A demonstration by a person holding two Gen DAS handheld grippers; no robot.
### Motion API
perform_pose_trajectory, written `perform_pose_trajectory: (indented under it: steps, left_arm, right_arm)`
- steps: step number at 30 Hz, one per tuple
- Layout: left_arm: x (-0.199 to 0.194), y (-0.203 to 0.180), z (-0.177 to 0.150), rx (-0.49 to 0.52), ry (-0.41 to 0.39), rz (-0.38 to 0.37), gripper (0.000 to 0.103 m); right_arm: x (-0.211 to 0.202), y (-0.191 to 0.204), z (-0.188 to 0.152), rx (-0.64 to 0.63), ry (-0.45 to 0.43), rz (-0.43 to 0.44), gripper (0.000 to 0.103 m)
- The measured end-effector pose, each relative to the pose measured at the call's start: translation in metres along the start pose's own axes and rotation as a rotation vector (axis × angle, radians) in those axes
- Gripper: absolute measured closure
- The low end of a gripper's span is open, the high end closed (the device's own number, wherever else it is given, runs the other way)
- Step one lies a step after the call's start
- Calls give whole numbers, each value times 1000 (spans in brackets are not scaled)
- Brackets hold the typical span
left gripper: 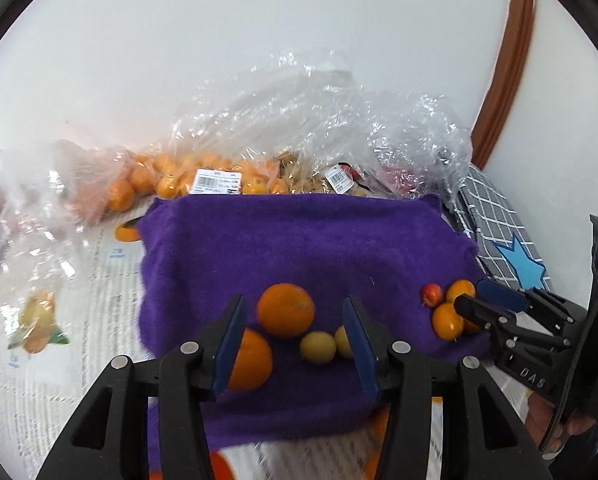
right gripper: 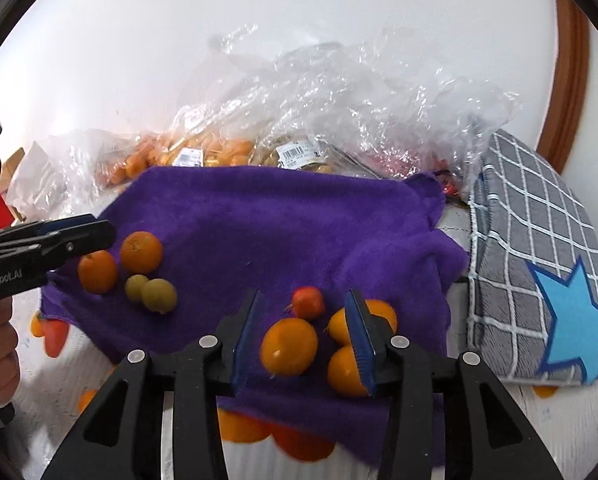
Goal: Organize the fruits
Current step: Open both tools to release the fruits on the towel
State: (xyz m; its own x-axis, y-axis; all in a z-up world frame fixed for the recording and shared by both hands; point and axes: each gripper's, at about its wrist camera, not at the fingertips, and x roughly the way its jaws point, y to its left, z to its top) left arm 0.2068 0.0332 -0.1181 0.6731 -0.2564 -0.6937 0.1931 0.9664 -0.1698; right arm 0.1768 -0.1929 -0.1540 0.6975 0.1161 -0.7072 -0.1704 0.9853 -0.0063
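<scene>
Spreading across the counter (right gripper: 559, 420), a purple towel (left gripper: 307, 240) is seen in front of clear plastic bags of fruit (left gripper: 203, 176), with a grey checked cloth (right gripper: 539, 248) at its right edge. Two oranges (left gripper: 286, 310) and two small yellow-green fruits (left gripper: 318, 347) are grouped on the towel before the left gripper (left gripper: 295, 344), whose jaws are spread and empty. Three smaller orange fruits (right gripper: 289, 346) and one small red fruit (right gripper: 307, 302) are clustered at the right gripper (right gripper: 305, 338), likewise held apart with nothing pinched.
</scene>
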Motion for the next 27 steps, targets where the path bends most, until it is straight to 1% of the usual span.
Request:
perform_pose_trajectory:
  steps: [4,10,13,15,20,24,26,27]
  left_arm:
    - [-20,13,-12,2,-18,23,54]
    - [-44,40,-33,2,-41,81,54]
    - [-53,54,-42,-7,-50,94,54]
    - [-58,63,-46,-23,-55,90,54]
    - [-64,75,-47,-62,-58,58,54]
    - [-68,79,-47,-97,-63,17,54]
    - [-68,80,-47,-106,-61,11,53]
    - [-68,80,-47,-106,-60,12,53]
  right_arm:
    - [-20,15,-6,12,-8,1,60]
    - [-35,45,-24,29,20,56,60]
    - [-36,62,-33,26,43,74,55]
    - [-34,71,-39,19,60,82,52]
    - [-29,88,-49,12,104,113,51]
    - [-29,97,-53,2,100,103,47]
    - [-29,101,-54,-3,98,99,45]
    - [-28,102,-54,-9,94,88,43]
